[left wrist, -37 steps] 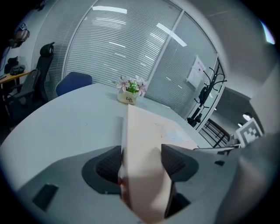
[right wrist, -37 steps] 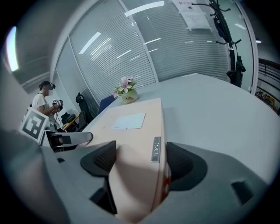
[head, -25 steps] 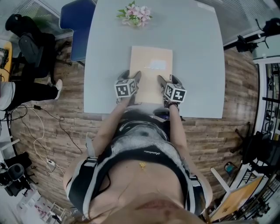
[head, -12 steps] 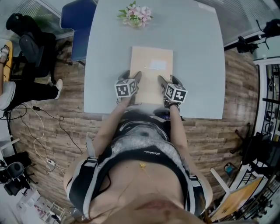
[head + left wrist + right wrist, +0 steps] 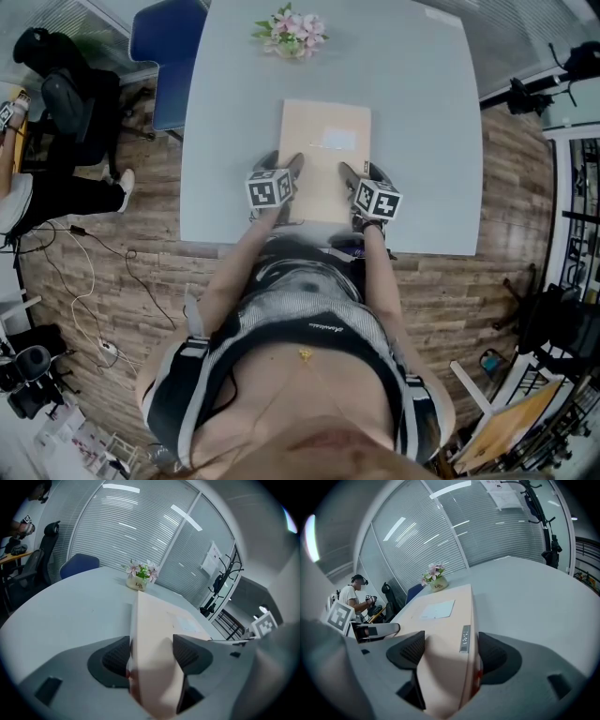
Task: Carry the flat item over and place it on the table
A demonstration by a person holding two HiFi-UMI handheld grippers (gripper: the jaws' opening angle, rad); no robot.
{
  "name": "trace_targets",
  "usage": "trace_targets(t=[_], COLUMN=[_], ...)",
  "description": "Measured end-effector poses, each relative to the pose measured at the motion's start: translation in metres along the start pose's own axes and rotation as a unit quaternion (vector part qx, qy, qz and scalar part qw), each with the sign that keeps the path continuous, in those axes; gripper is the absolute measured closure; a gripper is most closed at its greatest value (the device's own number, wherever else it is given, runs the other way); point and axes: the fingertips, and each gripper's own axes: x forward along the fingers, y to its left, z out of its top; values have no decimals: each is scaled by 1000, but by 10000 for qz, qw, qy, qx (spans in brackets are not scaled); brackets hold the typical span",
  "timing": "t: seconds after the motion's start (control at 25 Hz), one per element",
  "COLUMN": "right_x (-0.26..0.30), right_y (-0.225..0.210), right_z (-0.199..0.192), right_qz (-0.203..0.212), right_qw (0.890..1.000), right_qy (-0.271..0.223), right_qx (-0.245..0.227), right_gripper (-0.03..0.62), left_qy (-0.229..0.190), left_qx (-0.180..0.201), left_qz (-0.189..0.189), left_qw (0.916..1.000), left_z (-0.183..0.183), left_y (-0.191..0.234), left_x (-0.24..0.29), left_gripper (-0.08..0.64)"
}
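Observation:
A flat beige box (image 5: 324,155) with a white label lies on the grey table (image 5: 422,141), its near edge toward me. My left gripper (image 5: 286,171) is shut on the box's near left corner, and my right gripper (image 5: 353,174) is shut on the near right corner. In the left gripper view the box (image 5: 154,630) fills the gap between both ribbed pads (image 5: 116,656). In the right gripper view the box (image 5: 440,620) likewise sits pinched between the pads (image 5: 492,653), a small strip label on its side edge.
A small pot of pink flowers (image 5: 291,33) stands at the table's far edge, beyond the box. A blue chair (image 5: 164,56) stands at the table's far left. Another person (image 5: 28,192) sits at the left by black chairs. Cables lie on the wooden floor (image 5: 103,272).
Both grippers and the box stay where they were. Only the person at the far left has shifted a little.

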Motion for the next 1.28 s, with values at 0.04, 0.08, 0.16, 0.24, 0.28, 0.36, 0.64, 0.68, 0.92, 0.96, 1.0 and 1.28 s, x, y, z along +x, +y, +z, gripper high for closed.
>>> trace_targets(t=[0.04, 0.08, 0.16, 0.24, 0.28, 0.36, 0.64, 0.68, 0.92, 0.96, 1.0, 1.28], right_x=[0, -1, -1, -1, -1, -2, -3, -3, -2, -2, -2, -13], right_y=[0, 0, 0, 0, 0, 0, 0, 0, 0, 0, 0, 2], right_z=[0, 0, 1, 1, 1, 1, 1, 1, 1, 0, 0, 13], right_qz=[1, 0, -2, 5, 14, 26, 17, 15, 14, 19, 36, 187], right_qw=[10000, 10000, 10000, 10000, 10000, 10000, 10000, 10000, 10000, 10000, 10000, 9994], right_qy=[0, 2, 10, 8, 7, 9, 23, 24, 24, 26, 23, -197], right_qx=[6, 10, 17, 28, 38, 52, 68, 70, 72, 75, 88, -192], right_gripper=[230, 230, 230, 230, 230, 230, 230, 230, 230, 230, 230, 221], left_qy=[2, 2, 0, 1, 2, 4, 12, 14, 15, 16, 13, -458], left_qx=[-1, -2, -4, -6, -9, -14, -22, -25, -36, -45, -64, 393], left_qz=[0, 0, -1, -1, -3, -4, -7, -9, -21, -25, -40, -265], left_qw=[10000, 10000, 10000, 10000, 10000, 10000, 10000, 10000, 10000, 10000, 10000, 9978], left_z=[0, 0, 0, 1, 1, 1, 0, 1, 1, 0, 0, 16], left_y=[0, 0, 0, 0, -1, -1, -1, -1, 0, 0, 0, -1], left_x=[0, 0, 0, 0, 0, -1, -1, -1, -1, -1, 0, -9], left_gripper=[279, 279, 279, 279, 279, 279, 279, 279, 279, 279, 279, 272])
